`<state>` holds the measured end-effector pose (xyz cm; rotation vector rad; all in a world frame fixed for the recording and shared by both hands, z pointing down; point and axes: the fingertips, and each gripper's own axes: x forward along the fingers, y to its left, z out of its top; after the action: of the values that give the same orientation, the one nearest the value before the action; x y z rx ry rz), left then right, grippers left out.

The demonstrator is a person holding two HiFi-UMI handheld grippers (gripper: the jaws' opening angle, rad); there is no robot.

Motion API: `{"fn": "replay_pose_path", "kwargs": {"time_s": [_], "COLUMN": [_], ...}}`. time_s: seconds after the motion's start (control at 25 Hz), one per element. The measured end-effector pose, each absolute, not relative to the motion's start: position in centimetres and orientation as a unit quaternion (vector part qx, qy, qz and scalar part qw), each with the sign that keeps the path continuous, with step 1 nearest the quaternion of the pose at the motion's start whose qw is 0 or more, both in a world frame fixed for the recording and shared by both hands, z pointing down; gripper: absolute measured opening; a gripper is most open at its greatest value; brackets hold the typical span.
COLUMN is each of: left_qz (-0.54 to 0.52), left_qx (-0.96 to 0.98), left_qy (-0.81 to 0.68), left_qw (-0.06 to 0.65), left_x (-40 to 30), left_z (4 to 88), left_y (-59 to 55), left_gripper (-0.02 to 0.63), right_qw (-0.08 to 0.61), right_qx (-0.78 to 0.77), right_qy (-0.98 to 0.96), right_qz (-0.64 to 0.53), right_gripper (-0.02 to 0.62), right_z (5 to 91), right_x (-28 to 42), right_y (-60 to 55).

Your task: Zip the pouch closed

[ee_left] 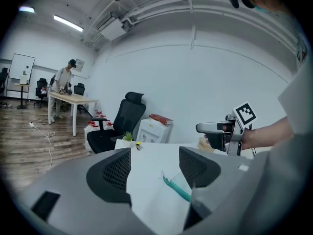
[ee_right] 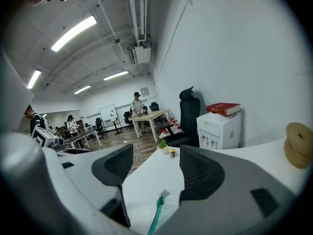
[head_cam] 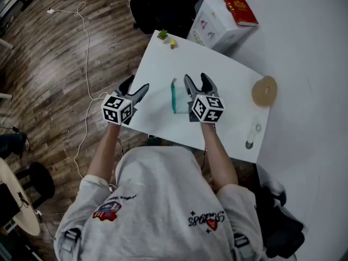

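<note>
Pouch of clear plastic with a teal zip (head_cam: 175,97), lying flat on the white rectangular table (head_cam: 157,64), zip edge turned toward the left side and a small pull tab at its far end; no label or print shows on it. Nearest in, a grey sweatshirt (head_cam: 163,200) bears two red-and-blue emblems with script that cannot be read. Left gripper (head_cam: 136,87), grey, with a black-and-white marker cube: jaws apart, nothing between the pads, over the table's left edge and well clear of the pouch. Right gripper (head_cam: 197,80), same make: jaws wide apart, above the pouch's near right part, the zip end showing between them untouched. Farther right, a round tan disc (head_cam: 264,91). At the far corner, a small green potted plant (head_cam: 162,35). Beyond, a white cabinet (head_cam: 215,23) carries a red book (head_cam: 239,8), its gold lettering too small to read.
</note>
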<state>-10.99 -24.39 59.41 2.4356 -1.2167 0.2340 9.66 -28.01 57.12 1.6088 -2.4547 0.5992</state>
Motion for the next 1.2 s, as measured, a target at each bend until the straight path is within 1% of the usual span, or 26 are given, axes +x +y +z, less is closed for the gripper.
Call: {"fn": "replay_pose_path", "kwargs": {"time_s": [0.12,0.32,0.36,0.44,0.6,0.76,0.92,1.08,1.2], "left_qz": [0.093,0.093,0.091,0.093,0.096,0.097,0.101,0.1,0.098], "left_qx": [0.865,0.848,0.843,0.833,0.811,0.795,0.785,0.777,0.775], "left_qy": [-0.446,-0.471,-0.477,-0.49,-0.517,-0.535,-0.545,-0.553,-0.555], "left_qw": [0.209,0.224,0.23,0.239,0.255,0.268,0.277,0.283,0.288], "left_x": [-12.4,-15.2,-15.9,-17.4,-20.0,-21.5,-22.8,-23.6,-23.6], "left_z": [60.6,61.8,62.1,62.8,64.3,65.7,66.7,67.0,67.2], "left_y": [-24.2,-23.7,-23.5,-22.9,-21.4,-19.8,-18.5,-17.8,-17.6], "left_gripper": [0.304,0.302,0.301,0.299,0.295,0.293,0.293,0.291,0.291], "right_qw": [0.113,0.222,0.24,0.262,0.268,0.281,0.272,0.279,0.277], "right_qx": [0.504,0.436,0.429,0.421,0.419,0.404,0.397,0.41,0.414], "right_qy": [-0.821,-0.808,-0.8,-0.786,-0.759,-0.722,-0.684,-0.657,-0.644], "right_qz": [0.244,0.329,0.343,0.368,0.421,0.487,0.548,0.568,0.581], "right_gripper": [0.276,0.271,0.253,0.245,0.24,0.179,0.172,0.169,0.154], "right_z": [60.7,68.3,69.6,71.8,74.8,77.8,80.0,81.9,82.6], "right_x": [7.7,5.0,4.7,4.5,4.4,4.1,3.3,3.7,4.0], "right_y": [-28.8,-29.0,-29.2,-29.7,-31.2,-31.9,-32.1,-32.1,-32.2]}}
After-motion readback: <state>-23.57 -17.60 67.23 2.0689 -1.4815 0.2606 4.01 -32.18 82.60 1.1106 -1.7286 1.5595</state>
